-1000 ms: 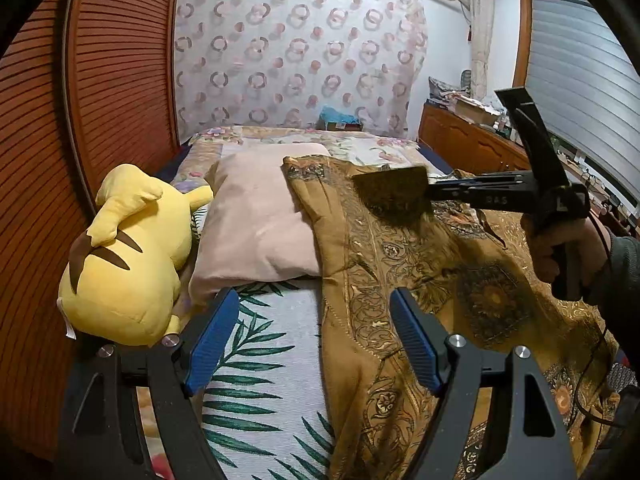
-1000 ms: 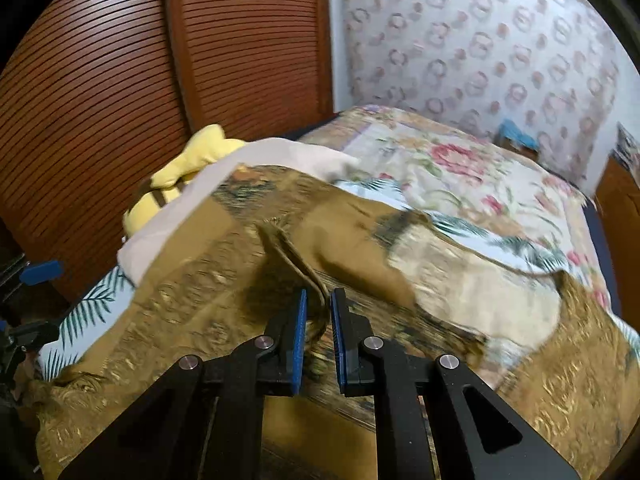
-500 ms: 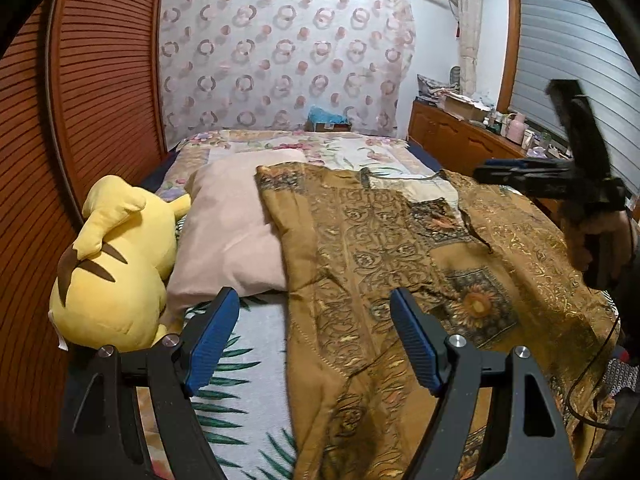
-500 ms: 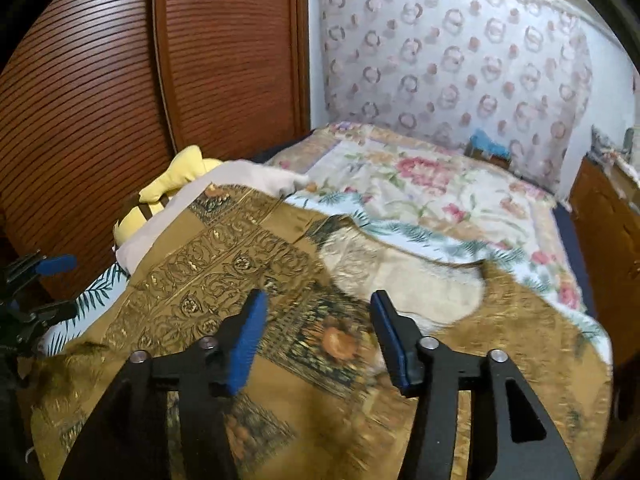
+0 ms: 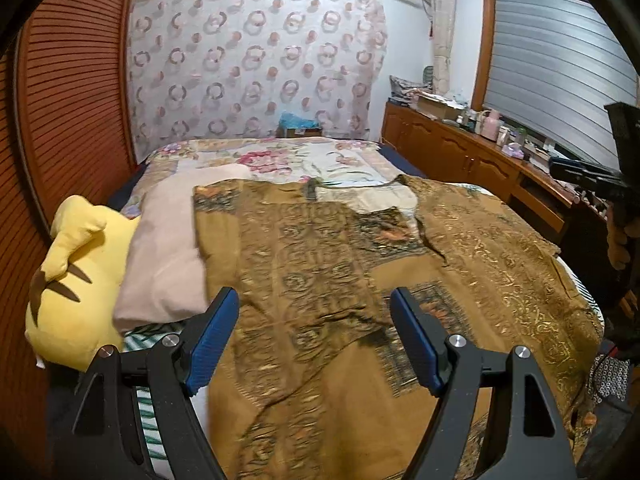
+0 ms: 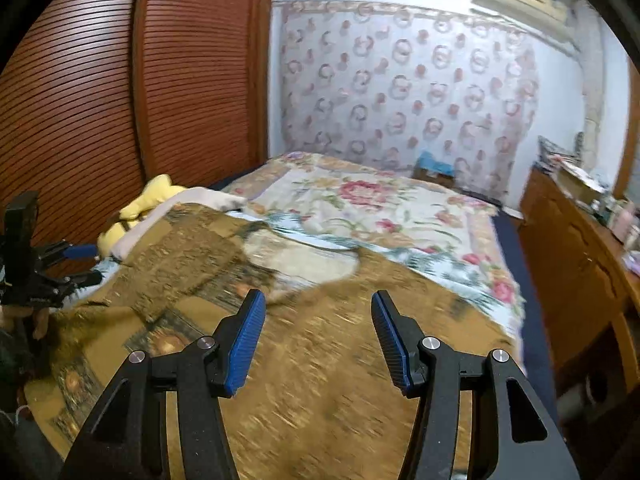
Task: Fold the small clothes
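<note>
brown patterned garment [image 5: 328, 280] lies flat, neckline toward the curtain [image 5: 256, 64].

Left hand-held gripper [image 5: 314, 336] jaws wide, empty, right hand-held gripper [image 6: 318, 338] parted, empty

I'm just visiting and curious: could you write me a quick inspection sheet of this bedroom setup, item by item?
Surface: bed with a floral cover.
Job's things: brown patterned garment spread flat, part folded over.
Clutter: yellow plush toy, pink pillow beside the garment.
Grippers: left gripper open, empty; right gripper jaws have just opened, nothing between them.
Cables: nothing seen.
Surroundings: wooden slatted doors, patterned curtain, cluttered sideboard.
</note>
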`<action>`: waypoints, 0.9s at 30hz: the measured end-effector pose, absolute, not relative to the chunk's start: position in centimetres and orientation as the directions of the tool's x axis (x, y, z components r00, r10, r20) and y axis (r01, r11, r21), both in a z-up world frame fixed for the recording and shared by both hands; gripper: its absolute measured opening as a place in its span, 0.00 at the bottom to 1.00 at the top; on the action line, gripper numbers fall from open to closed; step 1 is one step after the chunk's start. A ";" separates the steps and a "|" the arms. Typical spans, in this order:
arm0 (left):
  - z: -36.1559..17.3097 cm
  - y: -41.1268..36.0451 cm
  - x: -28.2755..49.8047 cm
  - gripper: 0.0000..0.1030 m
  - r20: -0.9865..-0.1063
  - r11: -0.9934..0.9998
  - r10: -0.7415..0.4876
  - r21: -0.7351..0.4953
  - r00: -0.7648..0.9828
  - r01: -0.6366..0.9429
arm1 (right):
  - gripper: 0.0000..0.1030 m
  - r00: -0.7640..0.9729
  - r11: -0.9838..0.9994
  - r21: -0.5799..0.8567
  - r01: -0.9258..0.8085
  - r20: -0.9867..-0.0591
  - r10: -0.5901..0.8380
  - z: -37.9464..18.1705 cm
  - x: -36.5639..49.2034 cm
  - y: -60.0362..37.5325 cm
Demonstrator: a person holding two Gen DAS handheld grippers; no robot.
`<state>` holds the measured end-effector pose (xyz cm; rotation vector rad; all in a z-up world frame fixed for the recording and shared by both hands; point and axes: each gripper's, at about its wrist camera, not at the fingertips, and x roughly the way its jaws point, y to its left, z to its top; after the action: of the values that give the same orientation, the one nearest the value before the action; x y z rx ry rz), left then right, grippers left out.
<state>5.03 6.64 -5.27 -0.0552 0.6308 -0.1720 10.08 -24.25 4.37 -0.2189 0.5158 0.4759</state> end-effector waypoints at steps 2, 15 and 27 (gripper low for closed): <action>-5.2 5.8 5.3 0.76 -0.584 0.981 -0.191 -0.106 0.789 0.159 | 0.56 0.784 0.890 -0.090 -0.447 -0.518 0.341 3.9 9.1 -25.8; -6.6 0.3 7.6 0.76 -0.640 0.962 -0.254 -0.087 0.725 0.260 | 0.56 0.748 0.980 -0.016 -0.200 -0.649 0.142 -4.2 8.0 -33.6; -6.6 -3.2 8.1 0.76 -0.661 0.941 -0.301 -0.087 0.687 0.328 | 0.55 0.646 0.985 0.067 -0.159 -0.748 0.156 -8.3 8.6 -35.2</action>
<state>8.11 -3.19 -6.62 0.0396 0.7329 -0.3523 8.59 -35.22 -8.34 -0.0047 0.8503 0.1792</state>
